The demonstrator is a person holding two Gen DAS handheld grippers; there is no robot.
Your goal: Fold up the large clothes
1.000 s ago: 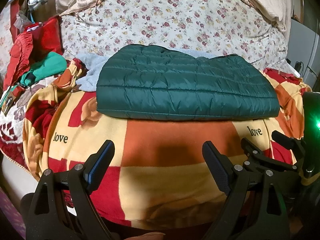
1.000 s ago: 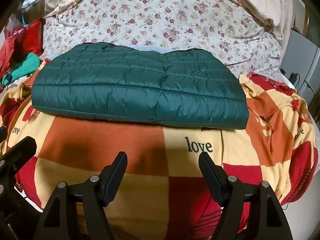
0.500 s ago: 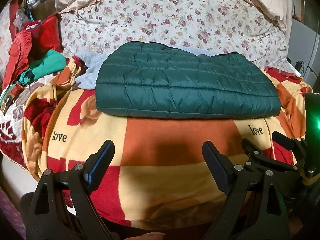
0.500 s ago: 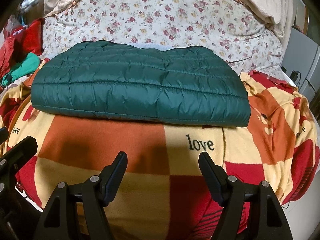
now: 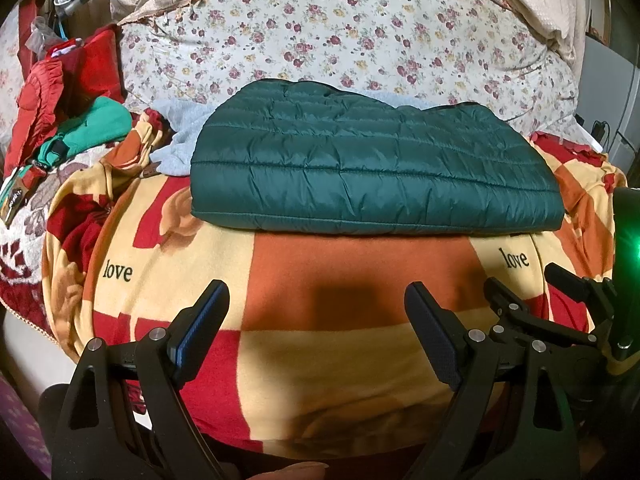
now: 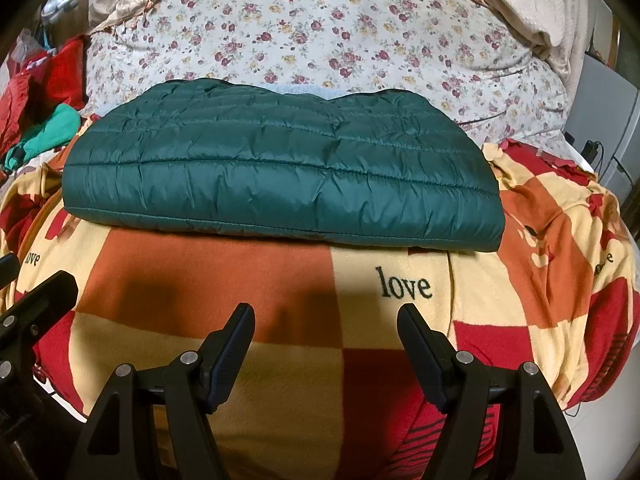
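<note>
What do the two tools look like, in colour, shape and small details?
The left tool is black plastic with angular, triangle-holed arms and silver round rivets; its fingers carry flat, ribbed dark blue pads. The right tool has the same build. In the left view, a green light glows on the right tool's black body. No cables or sleeves show.
</note>
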